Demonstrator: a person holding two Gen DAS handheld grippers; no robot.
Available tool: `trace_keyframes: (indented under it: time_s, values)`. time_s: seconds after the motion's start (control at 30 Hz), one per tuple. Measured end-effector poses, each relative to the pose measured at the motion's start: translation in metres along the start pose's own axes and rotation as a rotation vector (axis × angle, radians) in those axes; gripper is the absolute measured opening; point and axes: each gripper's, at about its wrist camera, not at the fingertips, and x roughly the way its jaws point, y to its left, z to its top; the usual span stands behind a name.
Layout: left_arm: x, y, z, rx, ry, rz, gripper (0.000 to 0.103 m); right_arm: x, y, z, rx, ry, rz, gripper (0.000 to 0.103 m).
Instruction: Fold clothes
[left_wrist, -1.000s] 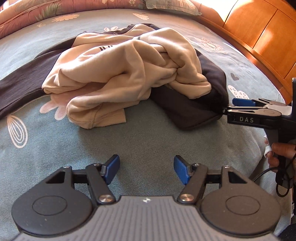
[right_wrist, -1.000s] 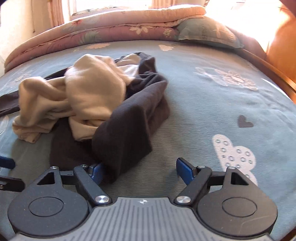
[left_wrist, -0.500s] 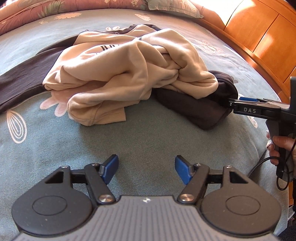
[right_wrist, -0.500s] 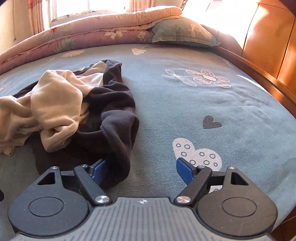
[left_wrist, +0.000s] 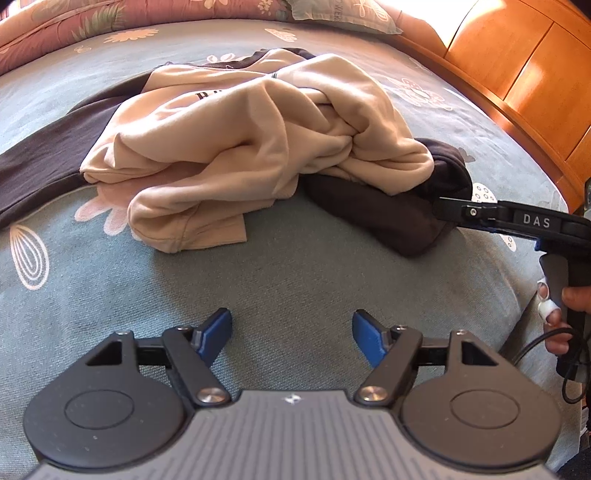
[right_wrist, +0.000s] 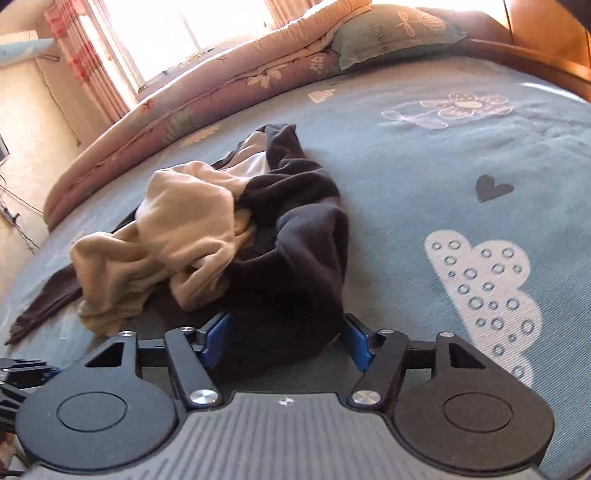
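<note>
The right gripper is closing around a bunched dark brown fabric garment, tangled under the crumpled beige cotton sweatshirt on the blue patterned bedspread; pulling may drag both. The left gripper, near the sweatshirt, is spread wide and empty.

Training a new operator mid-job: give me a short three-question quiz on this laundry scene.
1. True or false: the left gripper has cloth between its pads.
2. Which garment sits between the right gripper's pads? A) beige sweatshirt B) dark garment C) pillow
3. Fill in: the beige sweatshirt lies ___ the dark garment.

Key: 1 false, only bedspread lies beyond its opening jaws. 2 B, the jaws are closing around it. 3 on top of.
</note>
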Motion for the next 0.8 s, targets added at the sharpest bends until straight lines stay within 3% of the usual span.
trace_keyframes:
  time_s: [0.13,0.2,0.27,0.3,0.33,0.47,0.57,0.7,0.8]
  values:
    - [0.000,0.002,-0.001,-0.004,-0.005,-0.015,0.075,0.009,-0.008,0.001,0.059,-0.007,0.068,0.070]
    - [0.000,0.003,-0.001,-0.009,-0.008,-0.023,0.076,0.015,-0.026,0.005,0.154,-0.028,0.141,0.070]
    - [0.000,0.004,-0.001,-0.013,-0.009,-0.026,0.076,0.019,-0.046,0.006,0.265,-0.049,0.208,0.064]
    - [0.000,0.004,-0.001,-0.012,-0.011,-0.028,0.076,0.018,-0.052,0.006,0.292,-0.045,0.217,0.055]
    - [0.000,0.004,-0.001,-0.010,-0.012,-0.031,0.076,0.015,-0.055,0.003,0.294,-0.043,0.221,0.050]
    - [0.001,0.003,-0.001,-0.002,-0.015,-0.032,0.080,0.007,-0.060,-0.008,0.298,-0.053,0.245,0.048]
    - [0.003,0.000,0.000,0.006,-0.013,-0.025,0.081,0.020,-0.059,0.001,0.292,-0.069,0.227,0.044]
    - [0.003,-0.001,-0.001,0.003,-0.015,-0.017,0.081,0.042,-0.055,0.016,0.255,-0.075,0.196,0.032]
    - [0.002,0.001,-0.001,-0.005,-0.018,-0.022,0.081,0.042,-0.062,0.017,0.303,-0.049,0.202,0.025]
